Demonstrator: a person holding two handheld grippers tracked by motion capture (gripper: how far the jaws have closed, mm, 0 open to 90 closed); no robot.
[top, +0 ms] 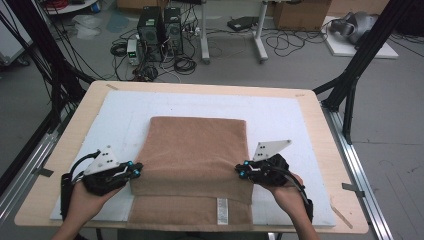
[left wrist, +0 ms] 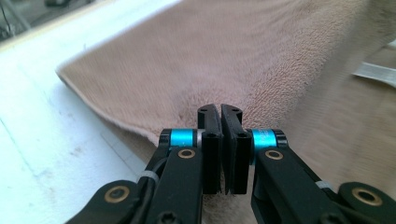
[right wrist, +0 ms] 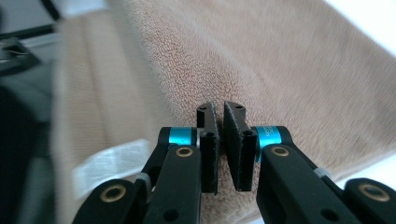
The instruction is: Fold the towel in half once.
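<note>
Wooden table [top: 320, 125] carries a white mat [top: 280, 112], with a brown towel [top: 197, 145] lying in the middle of the mat, near edge toward the person. Towel is plush, tan-brown, partly folded: an upper layer lies over a lower layer whose near strip shows a white label [top: 222, 211]. Front edge of the upper layer is lifted off the layer below at both side corners. Left gripper [top: 136, 171] is clamped tight on the left corner of that fold, fabric pinched between the jaws. Right gripper [top: 241, 170] is likewise closed on the right corner, towel squeezed between its pads.
</note>
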